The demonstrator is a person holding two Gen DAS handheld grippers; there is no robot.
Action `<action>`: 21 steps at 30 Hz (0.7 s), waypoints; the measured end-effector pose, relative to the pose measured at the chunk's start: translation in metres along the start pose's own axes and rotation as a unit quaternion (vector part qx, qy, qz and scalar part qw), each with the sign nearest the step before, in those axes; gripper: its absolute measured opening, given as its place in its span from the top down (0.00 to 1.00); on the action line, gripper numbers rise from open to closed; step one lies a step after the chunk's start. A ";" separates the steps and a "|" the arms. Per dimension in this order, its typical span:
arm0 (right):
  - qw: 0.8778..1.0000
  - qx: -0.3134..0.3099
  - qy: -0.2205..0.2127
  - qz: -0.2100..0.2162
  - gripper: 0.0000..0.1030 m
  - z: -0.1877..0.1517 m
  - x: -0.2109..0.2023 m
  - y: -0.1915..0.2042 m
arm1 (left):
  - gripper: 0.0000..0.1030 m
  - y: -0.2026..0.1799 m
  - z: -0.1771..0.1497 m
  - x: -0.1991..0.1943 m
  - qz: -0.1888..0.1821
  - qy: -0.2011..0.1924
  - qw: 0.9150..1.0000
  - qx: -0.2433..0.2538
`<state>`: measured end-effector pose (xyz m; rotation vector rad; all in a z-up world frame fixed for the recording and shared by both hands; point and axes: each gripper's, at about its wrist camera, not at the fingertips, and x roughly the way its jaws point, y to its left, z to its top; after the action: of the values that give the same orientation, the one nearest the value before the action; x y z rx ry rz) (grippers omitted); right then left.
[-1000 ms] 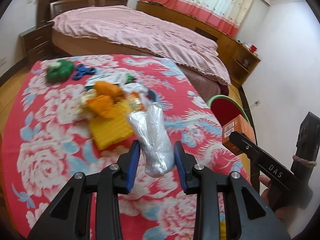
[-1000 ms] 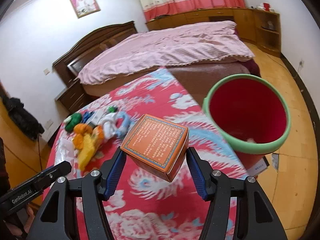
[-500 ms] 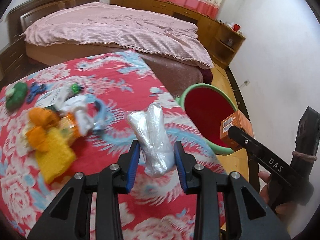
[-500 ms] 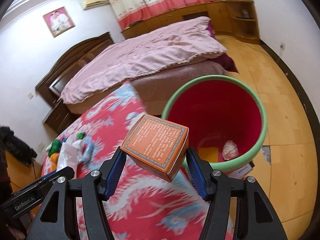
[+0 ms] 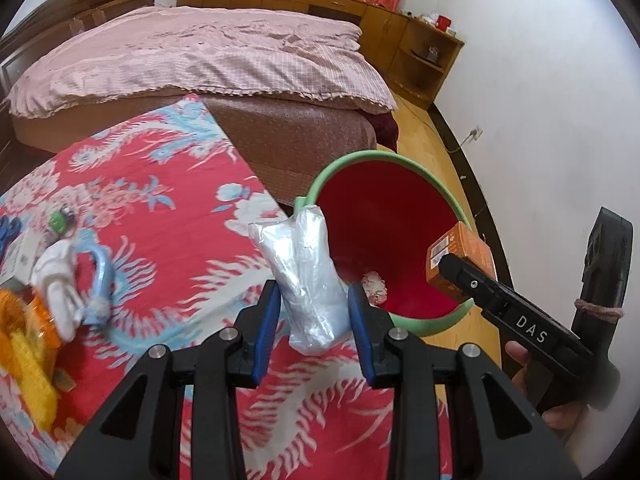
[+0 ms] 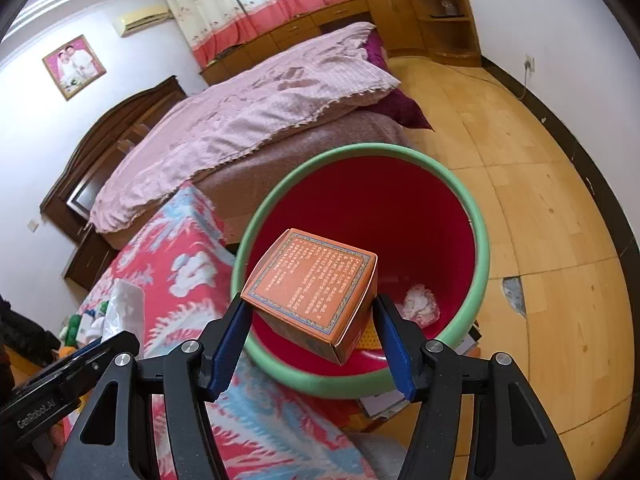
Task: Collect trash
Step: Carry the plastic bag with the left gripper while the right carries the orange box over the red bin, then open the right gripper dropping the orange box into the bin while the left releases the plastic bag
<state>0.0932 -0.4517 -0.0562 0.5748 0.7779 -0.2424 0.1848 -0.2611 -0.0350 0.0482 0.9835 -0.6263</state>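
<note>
Left wrist view: the left hand-held gripper [image 5: 314,322] is clamped on a crumpled clear bag [image 5: 306,276], its blue pads pressing both sides. The bag sticks up between the jaws, above the edge of the worktop [image 5: 160,208] with its red flowered cloth. Just past that edge stands a bin [image 5: 452,318], green-rimmed and red inside, with a wad of paper [image 5: 374,286] at its bottom. Toys [image 5: 60,292] lie in a heap at the left of the worktop. At the right, a hand [image 5: 560,412] carries the right hand-held gripper, which holds an orange box [image 5: 460,256] over the bin's rim.

Right wrist view: the right hand-held gripper [image 6: 310,336] grips the box [image 6: 312,288] by two opposite sides, tilted, right above the open bin [image 6: 482,280]. The paper wad [image 6: 420,304] lies inside. The bin stands on the wooden floor [image 6: 540,208] beside the worktop [image 6: 180,272]. The left one enters at lower left with the bag [image 6: 124,308]. A bed [image 6: 248,116] lies behind.
</note>
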 end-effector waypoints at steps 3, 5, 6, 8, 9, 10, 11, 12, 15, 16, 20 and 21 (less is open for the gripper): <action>1.000 0.007 0.003 -0.004 0.38 0.002 0.006 -0.008 | 0.66 -0.005 0.003 0.009 -0.001 0.007 1.000 0.006; 1.000 0.012 0.003 -0.006 0.38 0.003 0.008 -0.011 | 0.66 -0.009 0.006 0.015 -0.001 0.011 1.000 0.011; 1.000 0.014 0.004 -0.006 0.38 0.003 0.009 -0.013 | 0.66 -0.010 0.006 0.018 -0.001 0.012 1.000 0.013; 1.000 0.016 0.002 -0.004 0.38 0.003 0.007 -0.014 | 0.66 -0.013 0.008 0.022 0.000 0.015 1.000 0.017; 1.000 0.018 0.000 -0.004 0.37 0.003 0.007 -0.015 | 0.66 -0.014 0.009 0.025 0.000 0.017 1.000 0.018; 1.000 0.020 -0.002 -0.005 0.37 0.004 0.006 -0.016 | 0.66 -0.015 0.010 0.027 -0.001 0.019 1.000 0.019; 1.000 0.021 -0.004 -0.004 0.37 0.004 0.006 -0.017 | 0.66 -0.016 0.011 0.029 -0.002 0.020 1.000 0.020; 1.000 0.023 -0.005 -0.003 0.37 0.004 0.005 -0.018 | 0.66 -0.018 0.011 0.031 -0.002 0.021 1.000 0.022; 1.000 0.029 -0.009 -0.004 0.37 0.006 0.001 -0.021 | 0.66 -0.023 0.012 0.036 -0.005 0.025 0.999 0.028; 0.999 0.032 -0.011 -0.004 0.37 0.006 -0.002 -0.022 | 0.66 -0.025 0.012 0.038 -0.007 0.027 0.999 0.030; 0.999 0.043 -0.023 -0.015 0.37 0.007 -0.012 -0.027 | 0.66 -0.032 0.015 0.043 -0.011 0.026 0.999 0.042; 0.998 0.045 -0.027 -0.018 0.37 0.006 -0.016 -0.029 | 0.66 -0.034 0.016 0.044 -0.011 0.024 0.999 0.047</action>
<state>0.0739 -0.4789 -0.0522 0.6378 0.7283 -0.3255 0.1968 -0.3152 -0.0529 0.1360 1.0009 -0.6936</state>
